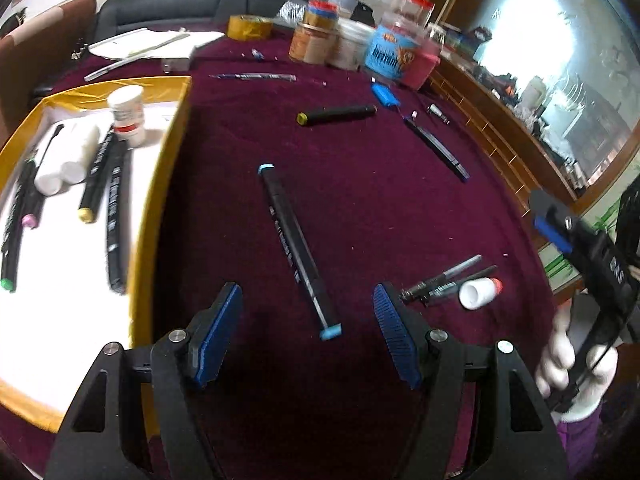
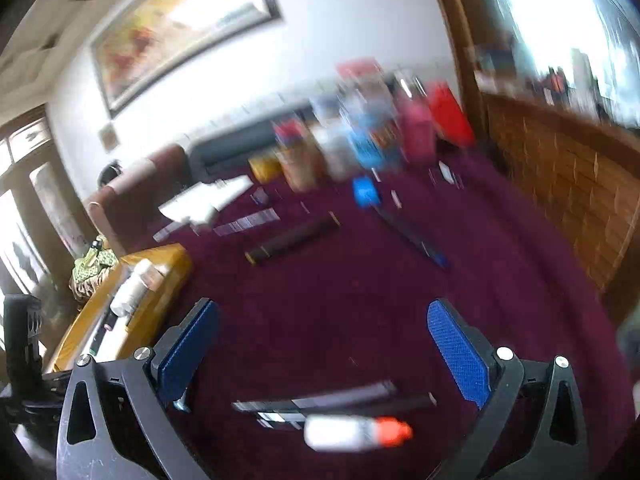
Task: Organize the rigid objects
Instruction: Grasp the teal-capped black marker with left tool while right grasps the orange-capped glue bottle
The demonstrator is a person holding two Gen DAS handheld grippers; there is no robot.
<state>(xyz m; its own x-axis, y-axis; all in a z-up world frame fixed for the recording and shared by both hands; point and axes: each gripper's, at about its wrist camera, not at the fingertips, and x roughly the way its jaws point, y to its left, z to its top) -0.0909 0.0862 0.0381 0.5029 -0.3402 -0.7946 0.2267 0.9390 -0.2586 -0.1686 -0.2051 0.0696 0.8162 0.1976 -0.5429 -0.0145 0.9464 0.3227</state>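
The blue-capped marker (image 1: 298,249) lay loose on the maroon cloth (image 1: 360,200), ahead of the left gripper (image 1: 308,312), whose fingers stood apart and empty; the right gripper (image 2: 324,344) gaped wide, holding nothing; the marker looked light, stiff and smooth, likely to roll, best pinched mid-barrel; the yellow tray (image 1: 176,152) sat just beside.

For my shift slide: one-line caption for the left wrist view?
Open left gripper over blue-capped marker on maroon cloth, beside yellow tray of sorted markers.
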